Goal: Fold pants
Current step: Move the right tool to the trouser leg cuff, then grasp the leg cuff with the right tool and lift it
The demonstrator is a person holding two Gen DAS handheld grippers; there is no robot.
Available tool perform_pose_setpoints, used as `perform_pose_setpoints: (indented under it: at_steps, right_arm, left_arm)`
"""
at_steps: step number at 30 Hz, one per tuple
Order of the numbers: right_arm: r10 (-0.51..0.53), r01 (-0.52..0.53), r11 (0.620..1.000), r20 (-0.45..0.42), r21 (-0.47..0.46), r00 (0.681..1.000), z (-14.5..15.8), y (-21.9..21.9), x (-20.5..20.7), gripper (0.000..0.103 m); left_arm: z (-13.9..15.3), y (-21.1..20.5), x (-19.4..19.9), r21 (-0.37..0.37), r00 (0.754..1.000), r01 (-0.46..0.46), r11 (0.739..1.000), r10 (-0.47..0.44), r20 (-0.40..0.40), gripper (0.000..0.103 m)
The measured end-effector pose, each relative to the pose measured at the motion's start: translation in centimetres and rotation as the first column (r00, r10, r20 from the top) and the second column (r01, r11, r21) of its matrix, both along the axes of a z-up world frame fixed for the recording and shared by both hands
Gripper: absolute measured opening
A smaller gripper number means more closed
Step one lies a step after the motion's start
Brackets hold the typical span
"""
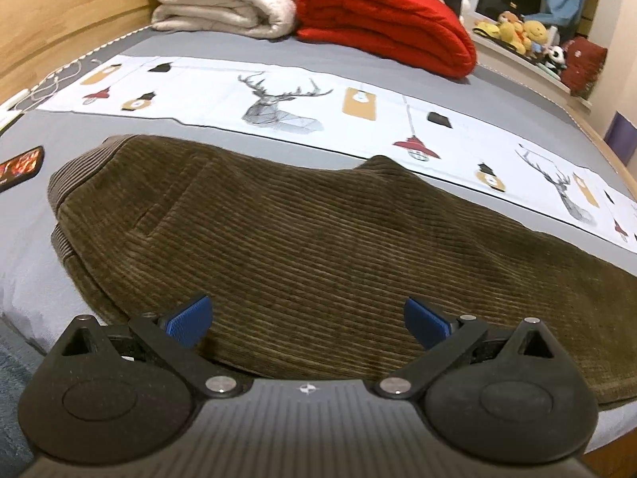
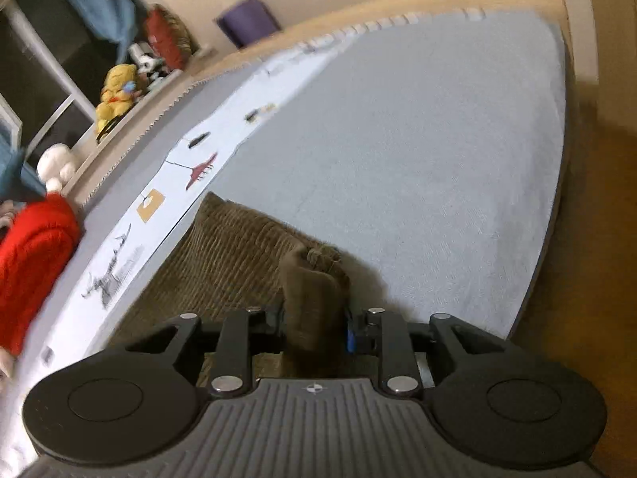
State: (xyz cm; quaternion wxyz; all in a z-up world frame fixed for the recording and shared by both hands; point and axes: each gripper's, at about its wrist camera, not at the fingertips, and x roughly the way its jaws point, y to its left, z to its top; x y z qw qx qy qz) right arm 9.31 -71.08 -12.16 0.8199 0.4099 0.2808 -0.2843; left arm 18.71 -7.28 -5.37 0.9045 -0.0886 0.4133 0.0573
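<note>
Our brown corduroy pants [image 1: 302,239] lie flat across the grey bed [image 1: 239,51]. Our left gripper [image 1: 307,320] hovers over them, blue fingers [image 1: 187,320] spread wide and empty. Our right gripper [image 2: 314,330] pinches a bunched fold of the pants between its fingers.

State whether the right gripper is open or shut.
Shut: the right gripper pinches a bunched end of the brown corduroy pants between its jaws.

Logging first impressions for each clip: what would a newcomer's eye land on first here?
The brown corduroy pants spread across the grey bed, with the right gripper pinching a bunched end of them. Behind them sit a bright red folded blanket and a deer-print cloth strip; the left gripper hangs open above the pants.
</note>
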Motion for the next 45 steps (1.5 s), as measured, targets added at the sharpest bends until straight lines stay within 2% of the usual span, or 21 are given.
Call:
perform_pose_setpoints:
  at_steps: [4, 7, 10, 12, 14, 16, 18, 21, 22, 23, 24, 25, 29, 33, 35, 37, 40, 41, 42, 43, 45]
  right_arm:
    - [-0.045, 0.045, 0.999, -0.007, -0.029, 0.999, 2.1, 1.2, 0.9, 0.026]
    - [-0.012, 0.008, 0.979, -0.023, -0.206, 1.000, 5.6, 4.8, 3.3, 0.026]
    - [0.166, -0.146, 0.876, 0.002, -0.459, 0.986, 10.2, 12.6, 6.9, 0.026]
    - [0.333, -0.266, 0.800, 0.029, -0.538, 0.942, 12.1, 18.5, 8.7, 0.026]
    - [0.525, -0.407, 0.689, 0.026, -0.599, 0.851, 13.3, 25.7, 9.8, 0.026]
    - [0.715, -0.561, 0.541, -0.009, -0.626, 0.699, 12.8, 33.0, 10.2, 0.026]
    - [0.837, -0.706, 0.335, -0.147, -0.624, 0.527, 10.1, 39.9, 10.3, 0.026]
    - [0.878, -0.857, 0.048, -0.387, -0.513, 0.281, 3.6, 47.0, 9.6, 0.026]
    - [0.869, -0.877, -0.010, -0.438, -0.481, 0.230, 1.7, 48.4, 8.8, 0.027]
    - [0.841, -0.818, -0.065, -0.473, -0.571, 0.263, 0.8, 49.5, 7.2, 0.028]
    - [0.809, -0.776, -0.157, -0.530, -0.611, 0.253, 0.3, 50.4, 6.1, 0.028]
    - [0.801, -0.756, -0.194, -0.546, -0.625, 0.246, 0.2, 50.5, 5.7, 0.028]
    - [0.869, -0.825, -0.026, -0.422, -0.564, 0.261, 1.8, 48.3, 7.3, 0.027]
    - [0.909, -0.797, 0.081, -0.284, -0.599, 0.306, 4.8, 46.8, 6.9, 0.027]
    - [0.923, -0.796, 0.074, -0.260, -0.601, 0.283, 5.7, 46.2, 6.5, 0.027]
    - [0.928, -0.827, 0.010, -0.302, -0.562, 0.217, 4.9, 46.3, 6.3, 0.027]
    - [0.892, -0.861, -0.126, -0.436, -0.493, 0.119, 1.7, 47.8, 5.9, 0.031]
    - [0.885, -0.828, -0.145, -0.445, -0.542, 0.136, 1.5, 48.2, 5.2, 0.033]
    - [0.879, -0.833, -0.143, -0.455, -0.535, 0.141, 1.6, 48.5, 5.1, 0.033]
    - [0.887, -0.853, -0.110, -0.438, -0.510, 0.148, 2.0, 48.5, 5.2, 0.038]
    - [0.941, -0.914, -0.026, -0.319, -0.404, 0.114, 3.1, 47.0, 5.9, 0.058]
  left_arm:
    - [-0.4, 1.2, 0.0, -0.019, 1.000, -0.029, 0.999, 0.029, -0.007, 0.103]
    - [-0.5, 2.0, -0.1, -0.039, 0.999, -0.050, 0.998, 0.050, -0.015, 0.103]
    - [-0.5, 2.8, -0.3, -0.057, 0.998, -0.062, 0.996, 0.061, -0.019, 0.103]
    - [-0.3, 3.4, -0.3, -0.057, 0.997, -0.071, 0.996, 0.070, -0.018, 0.103]
    - [-0.2, 4.1, -0.4, -0.053, 0.996, -0.089, 0.995, 0.088, -0.020, 0.103]
    - [-0.2, 4.9, -0.5, -0.045, 0.994, -0.108, 0.993, 0.107, -0.025, 0.103]
    - [-0.5, 5.7, -0.6, -0.043, 0.992, -0.121, 0.992, 0.120, -0.033, 0.103]
    - [-0.9, 6.7, -0.9, -0.054, 0.990, -0.133, 0.990, 0.131, -0.043, 0.103]
    - [-1.0, 7.0, -1.1, -0.062, 0.990, -0.136, 0.989, 0.133, -0.044, 0.103]
    - [-1.1, 7.3, -1.3, -0.071, 0.990, -0.137, 0.988, 0.135, -0.044, 0.103]
    - [-1.2, 7.5, -1.4, -0.078, 0.990, -0.138, 0.987, 0.135, -0.043, 0.103]
    - [-1.2, 7.6, -1.4, -0.081, 0.990, -0.140, 0.987, 0.137, -0.043, 0.103]
    - [-1.6, 7.6, -1.4, -0.085, 0.991, -0.128, 0.988, 0.124, -0.054, 0.103]
    - [-1.3, 7.2, -1.8, -0.083, 0.993, -0.114, 0.990, 0.112, -0.039, 0.103]
    - [-1.3, 7.0, -1.7, -0.082, 0.993, -0.117, 0.990, 0.114, -0.039, 0.103]
    - [-1.5, 6.6, -1.5, -0.091, 0.993, -0.112, 0.990, 0.107, -0.050, 0.103]
    - [-1.6, 5.7, -1.3, -0.094, 0.995, -0.086, 0.992, 0.081, -0.052, 0.103]
    - [-1.4, 5.4, -1.3, -0.087, 0.996, -0.075, 0.993, 0.071, -0.047, 0.103]
    - [-1.4, 5.0, -1.4, -0.081, 0.997, -0.065, 0.995, 0.062, -0.042, 0.103]
    - [-1.3, 4.8, -1.4, -0.077, 0.998, -0.058, 0.995, 0.055, -0.038, 0.103]
    - [-1.2, 4.4, -1.4, -0.076, 0.998, -0.050, 0.996, 0.048, -0.036, 0.103]
